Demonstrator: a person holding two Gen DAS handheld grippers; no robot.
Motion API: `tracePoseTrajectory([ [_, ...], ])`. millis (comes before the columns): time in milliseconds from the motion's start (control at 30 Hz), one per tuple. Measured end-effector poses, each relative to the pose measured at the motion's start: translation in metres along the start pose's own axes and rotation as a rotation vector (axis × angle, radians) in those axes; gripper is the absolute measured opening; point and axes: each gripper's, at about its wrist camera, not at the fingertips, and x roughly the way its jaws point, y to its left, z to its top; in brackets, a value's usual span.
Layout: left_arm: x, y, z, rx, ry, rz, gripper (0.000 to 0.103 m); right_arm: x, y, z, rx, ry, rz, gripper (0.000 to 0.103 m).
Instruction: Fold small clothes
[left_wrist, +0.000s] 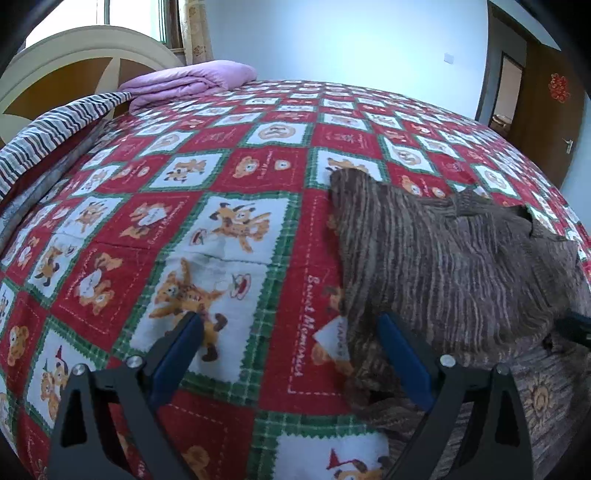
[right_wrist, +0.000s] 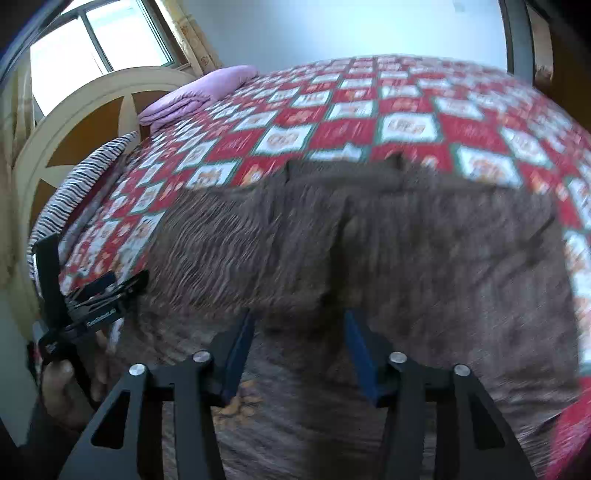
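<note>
Partly folded, brown striped garment lies on bedspread.

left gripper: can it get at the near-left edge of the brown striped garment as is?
Probably yes. The left gripper is open, and its right finger already lies against the brown striped garment at that edge. Only bare bedspread shows between the fingers, with nothing blocking.

1. Both grippers, left gripper and right gripper, had matte black angular frames with triangular cutouts.
2. Fingers wore blue pads.
3. Silver round screws sat at the pivots.
4. At 9 o'clock in the right view, a bare-skinned hand.
</note>
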Motion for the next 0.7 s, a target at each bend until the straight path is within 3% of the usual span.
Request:
tracePoseTrajectory([
  [33, -0.001, 0.000, 0.000, 0.000, -0.002, -0.016, 0.098, 0.002, 0.000, -0.001, 0.005, -0.002, -0.002, 0.033],
  [67, -0.002, 0.001, -0.001, 0.000, -0.003, -0.035, 0.098, 0.004, -0.001, -0.002, 0.007, -0.003, 0.010, 0.013],
  [100, -0.004, 0.001, -0.002, 0.002, 0.000, -0.056, 0.098, 0.004, -0.001, -0.001, 0.002, -0.007, 0.018, 0.003],
  [300, -0.022, 0.001, -0.014, 0.021, -0.020, -0.153, 0.099, -0.019, 0.008, -0.010, -0.089, -0.062, -0.001, 0.003],
  [367, -0.026, -0.002, -0.018, 0.036, -0.025, -0.152, 0.103, -0.023, 0.008, -0.008, -0.104, -0.078, -0.010, 0.003],
  [433, -0.026, -0.006, -0.019, 0.055, -0.024, -0.138, 0.103, -0.022, 0.004, -0.007, -0.084, -0.074, -0.041, 0.007],
  [467, -0.024, -0.007, -0.018, 0.060, -0.015, -0.133, 0.103, -0.021, 0.001, -0.006, -0.067, -0.070, -0.041, 0.029],
  [500, -0.020, -0.008, -0.018, 0.066, 0.002, -0.131, 0.103, -0.021, -0.002, -0.005, -0.048, -0.071, -0.024, 0.064],
  [533, -0.017, -0.009, -0.018, 0.069, 0.020, -0.131, 0.103, -0.023, -0.004, -0.005, -0.026, -0.091, -0.005, 0.072],
  [667, -0.014, -0.012, -0.019, 0.087, 0.036, -0.110, 0.103, -0.012, 0.000, 0.004, -0.040, -0.093, -0.020, 0.070],
  [700, -0.014, -0.013, -0.020, 0.089, 0.035, -0.107, 0.103, -0.007, 0.001, 0.005, -0.034, -0.078, -0.015, 0.056],
])
